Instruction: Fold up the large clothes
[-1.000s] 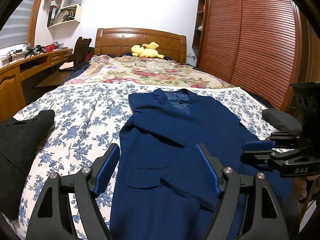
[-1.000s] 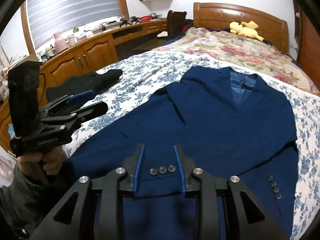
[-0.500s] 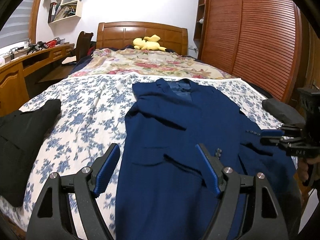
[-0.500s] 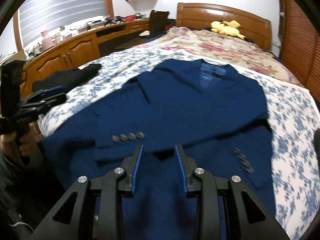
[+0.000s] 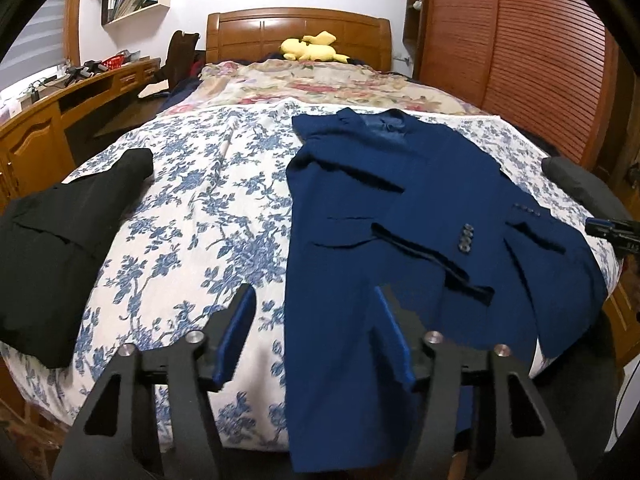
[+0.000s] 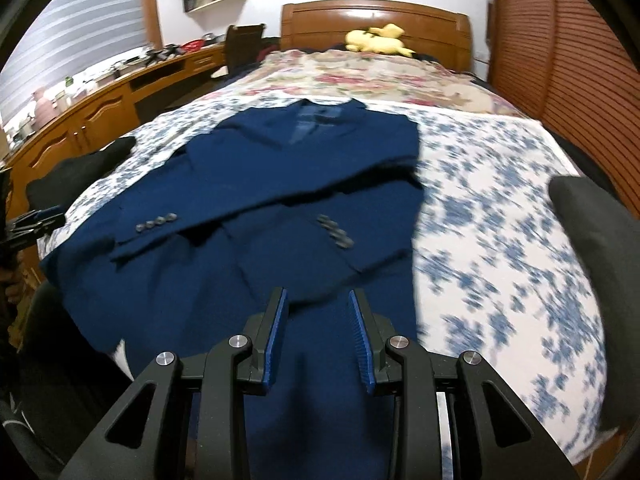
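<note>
A dark blue suit jacket (image 5: 400,200) (image 6: 300,180) lies face up on the floral bed sheet (image 5: 192,208), collar toward the headboard. Both sleeves are folded across its front, their buttoned cuffs (image 5: 466,238) (image 6: 156,222) resting on the chest. My left gripper (image 5: 316,320) hovers over the jacket's left hem edge. Its jaws are closing, one finger over the sheet and one over the cloth, with nothing pinched. My right gripper (image 6: 318,316) hangs above the lower hem, its fingers a little apart and holding nothing. Each gripper shows at the edge of the other's view.
A folded black garment (image 5: 60,232) lies at the bed's left edge. A dark grey cushion-like thing (image 6: 588,224) sits at the right edge. A flowered quilt (image 5: 320,84) and yellow plush toy (image 5: 310,50) lie near the headboard. A wooden desk (image 5: 32,132) runs along the left, louvred wardrobe doors (image 5: 520,40) along the right.
The right gripper had a sleeve cuff between its fingers; that sleeve now lies across the jacket and the gripper has drawn back toward the hem. The left gripper shifted left and its jaws narrowed.
</note>
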`<state>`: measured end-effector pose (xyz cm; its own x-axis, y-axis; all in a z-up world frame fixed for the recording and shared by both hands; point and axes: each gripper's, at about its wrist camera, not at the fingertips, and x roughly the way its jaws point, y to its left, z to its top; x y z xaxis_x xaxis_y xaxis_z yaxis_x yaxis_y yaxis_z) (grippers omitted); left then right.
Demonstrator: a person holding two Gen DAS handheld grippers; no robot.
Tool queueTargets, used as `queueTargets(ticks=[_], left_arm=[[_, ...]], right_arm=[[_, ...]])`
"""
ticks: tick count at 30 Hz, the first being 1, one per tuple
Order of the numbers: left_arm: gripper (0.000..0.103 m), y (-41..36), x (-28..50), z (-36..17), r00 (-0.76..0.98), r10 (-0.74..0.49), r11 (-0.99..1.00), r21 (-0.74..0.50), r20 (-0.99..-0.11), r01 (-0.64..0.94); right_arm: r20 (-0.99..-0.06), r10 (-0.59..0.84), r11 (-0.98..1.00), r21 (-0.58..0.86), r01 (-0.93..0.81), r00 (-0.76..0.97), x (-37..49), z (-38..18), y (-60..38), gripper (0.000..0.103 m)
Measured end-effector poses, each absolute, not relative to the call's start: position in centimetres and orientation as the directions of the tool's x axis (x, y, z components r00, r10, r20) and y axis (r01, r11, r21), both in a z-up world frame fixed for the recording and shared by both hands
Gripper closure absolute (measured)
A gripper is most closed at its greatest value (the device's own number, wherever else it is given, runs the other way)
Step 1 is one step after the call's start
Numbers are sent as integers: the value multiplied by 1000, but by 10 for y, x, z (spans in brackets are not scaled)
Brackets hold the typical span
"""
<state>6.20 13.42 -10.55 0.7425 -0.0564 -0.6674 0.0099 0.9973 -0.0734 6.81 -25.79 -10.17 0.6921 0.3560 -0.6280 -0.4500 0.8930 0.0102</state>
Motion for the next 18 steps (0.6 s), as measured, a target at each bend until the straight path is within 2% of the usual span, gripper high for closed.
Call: queueTargets(ticks=[2, 5, 12, 18], left_arm=[[47, 137, 59, -105, 739, -58, 997, -81, -672, 4], [48, 141, 57, -108, 731, -46, 997, -81, -681, -12], [48, 145, 61, -125, 683, -26, 998, -64, -730, -30], [48, 149, 58, -139, 656, -27, 997, -66, -755, -34]], right_arm=[[-631, 350, 901, 22, -434, 693, 65, -101, -269, 70], [-635, 334, 915, 40, -402, 697, 59, -105, -290, 58], [-674, 329, 922, 80, -378, 662, 56, -122, -308, 57], [-713, 350, 903, 84, -421, 607, 57, -136, -295, 57]])
